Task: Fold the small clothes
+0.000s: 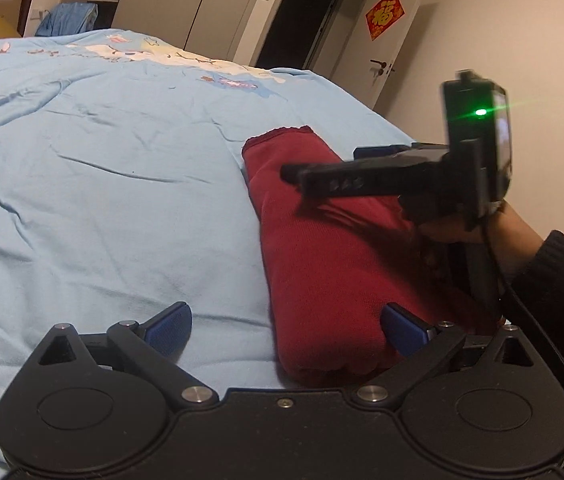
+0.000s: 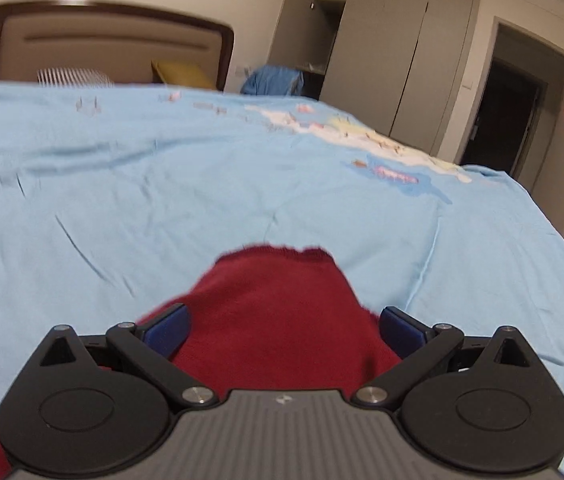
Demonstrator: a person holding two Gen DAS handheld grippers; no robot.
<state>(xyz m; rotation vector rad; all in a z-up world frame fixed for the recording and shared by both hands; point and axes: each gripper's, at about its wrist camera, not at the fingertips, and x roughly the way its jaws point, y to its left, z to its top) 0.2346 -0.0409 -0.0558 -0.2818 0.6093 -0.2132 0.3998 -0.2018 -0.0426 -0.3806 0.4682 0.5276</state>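
Left gripper [image 1: 286, 332] hangs low over the bed w/ both blue pads spread wide, nothing pinched. Dark red knit garment, folded into a long narrow strip [image 1: 322, 248], sits ahead and to the right of it: the near end of the strip lies right up against the right-hand pad [image 1: 404, 330], while the left-hand pad has only the pale blue wrinkled bedsheet [image 1: 102, 184] beneath it. So the jaws aren't centred on the cloth yet, they're offset left.

Long axis of the strip runs straight away from the left gripper, near end at the fingertips, far scalloped hem well ahead.

Right gripper [image 2: 286, 332] is spread open too, gripping nothing. From its own view the red strip fills the gap between its 2 pads and runs forward, ending at the hem a little ahead. In the left wrist view the right gripper [image 1: 294, 174] comes in from the right, fingers pointing leftward across the far half of the strip, hovering above it; contact can't be told, that part's blurred. A hand [image 1: 462, 232] in a dark sleeve holds it.

My read: 1 more fold end-to-end is what's left, i.e. bring 1 short end over to the other along that long axis. Left gripper is nearer the near end, right gripper nearer the hem end. Left needs a small shift rightward before closing, else it'll catch only the strip's edge.
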